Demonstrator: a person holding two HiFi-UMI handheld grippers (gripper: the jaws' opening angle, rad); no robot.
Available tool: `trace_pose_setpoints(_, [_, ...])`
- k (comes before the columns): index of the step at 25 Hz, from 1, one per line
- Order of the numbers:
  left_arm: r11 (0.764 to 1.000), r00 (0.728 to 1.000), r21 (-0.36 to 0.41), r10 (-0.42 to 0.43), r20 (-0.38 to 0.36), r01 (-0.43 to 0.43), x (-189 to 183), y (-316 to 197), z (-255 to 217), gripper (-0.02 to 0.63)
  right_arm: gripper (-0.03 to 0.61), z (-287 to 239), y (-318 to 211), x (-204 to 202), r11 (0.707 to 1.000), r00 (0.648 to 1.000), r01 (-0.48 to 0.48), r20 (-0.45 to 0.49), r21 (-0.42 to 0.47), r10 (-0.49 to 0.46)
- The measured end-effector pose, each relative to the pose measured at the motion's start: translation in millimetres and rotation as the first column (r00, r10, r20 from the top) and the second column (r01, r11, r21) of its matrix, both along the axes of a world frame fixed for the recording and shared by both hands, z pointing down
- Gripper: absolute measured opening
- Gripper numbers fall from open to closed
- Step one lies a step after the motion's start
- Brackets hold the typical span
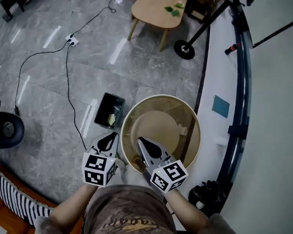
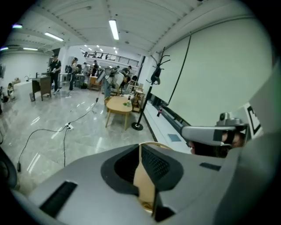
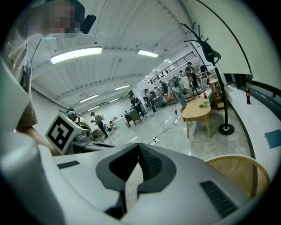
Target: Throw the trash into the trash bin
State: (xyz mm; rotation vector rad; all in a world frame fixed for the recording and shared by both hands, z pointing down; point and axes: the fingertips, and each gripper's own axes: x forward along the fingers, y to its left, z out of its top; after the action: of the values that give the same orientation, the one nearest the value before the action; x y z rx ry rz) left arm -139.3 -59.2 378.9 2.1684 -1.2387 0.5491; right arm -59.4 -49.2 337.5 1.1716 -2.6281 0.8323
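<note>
Left hand-held gripper and right hand-held gripper, ribbed grey jaws together, empty, by round, perhaps glass-topped wooden table.

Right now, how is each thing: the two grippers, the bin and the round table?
Left gripper: jaws shut, nothing between them.
Right gripper: jaws shut, nothing between them.
Bin: upright on the floor, no lid.
Trash: lying inside the bin.
Round table: standing beside the bin, under the grippers.
</note>
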Motion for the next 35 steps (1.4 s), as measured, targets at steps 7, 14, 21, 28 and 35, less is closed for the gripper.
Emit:
trace_pose_setpoints(7, [0.977, 0.992, 0.187, 0.117, -0.055, -0.105, 16.0, 35.5, -115.0, 0.02, 0.017, -77.2, 38.2, 15.1, 0.992, 0.998, 0.055, -0.018, 0.11, -0.054])
trace_pose_setpoints(14, [0.937, 0.978, 0.321, 0.179, -0.105, -0.137, 39.7, 64.0, -169.9, 0.02, 0.017, -127.2, 56.2, 29.9, 0.98, 0.999, -0.011, 0.037, 0.196, 0.004])
trace_pose_setpoints(21, [0.918, 0.981, 0.38, 0.165, -0.101, -0.115, 38.0, 69.5, -177.9, 0.02, 0.017, -142.3, 64.7, 23.3, 0.965, 0.999, -0.013, 0.042, 0.26, 0.002])
trace_pose_setpoints(28, [0.903, 0.981, 0.411, 0.174, -0.085, -0.124, 36.5, 74.8, -175.8, 0.02, 0.017, -139.4, 70.4, 23.4, 0.963, 0.999, -0.022, 0.035, 0.269, 0.012])
trace_pose_setpoints(35, [0.906, 0.983, 0.407, 0.163, -0.084, -0.115, 33.3, 72.2, -171.1, 0.02, 0.017, -139.4, 71.3, 21.2, 0.958, 0.999, -0.007, 0.033, 0.285, -0.002])
